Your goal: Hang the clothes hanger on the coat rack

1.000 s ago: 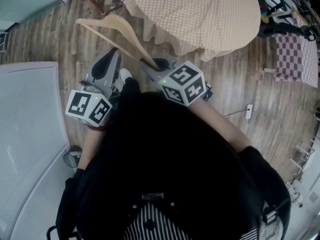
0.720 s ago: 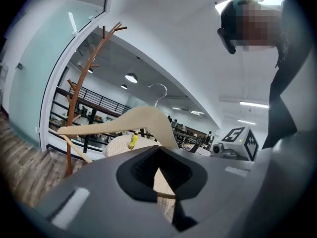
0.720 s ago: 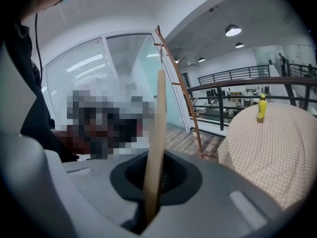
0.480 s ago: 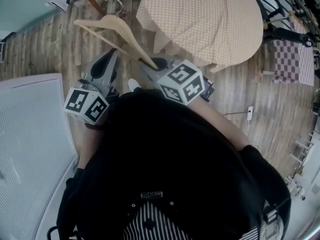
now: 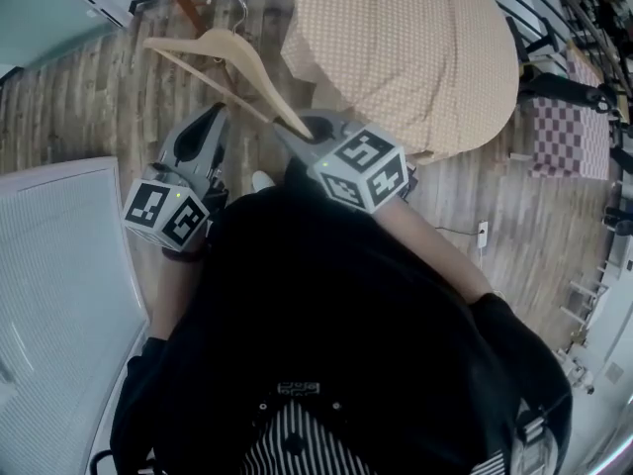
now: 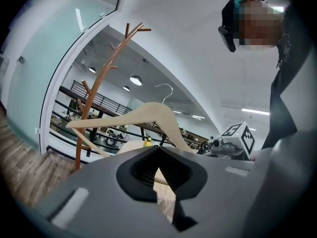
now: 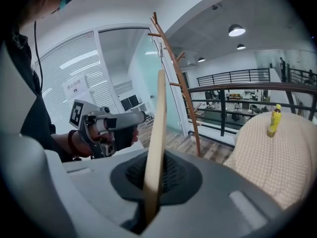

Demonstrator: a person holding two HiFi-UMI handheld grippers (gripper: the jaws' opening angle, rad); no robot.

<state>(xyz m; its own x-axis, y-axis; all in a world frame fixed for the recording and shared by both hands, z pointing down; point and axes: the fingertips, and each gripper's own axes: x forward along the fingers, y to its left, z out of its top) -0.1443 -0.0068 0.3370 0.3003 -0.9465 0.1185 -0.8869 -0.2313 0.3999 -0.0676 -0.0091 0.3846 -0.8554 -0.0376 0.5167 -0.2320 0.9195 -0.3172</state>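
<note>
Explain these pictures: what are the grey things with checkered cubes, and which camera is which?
A person holds a grey claw in each hand; the cubes belong to them. The head view looks down from the person's head; the gripper views look along each claw. The right claw is clamped on one arm of the pale wooden clothes hanger. The left claw is shut and empty. Ahead stand a brown branching coat rack and a round table under beige dotted cloth.
</note>
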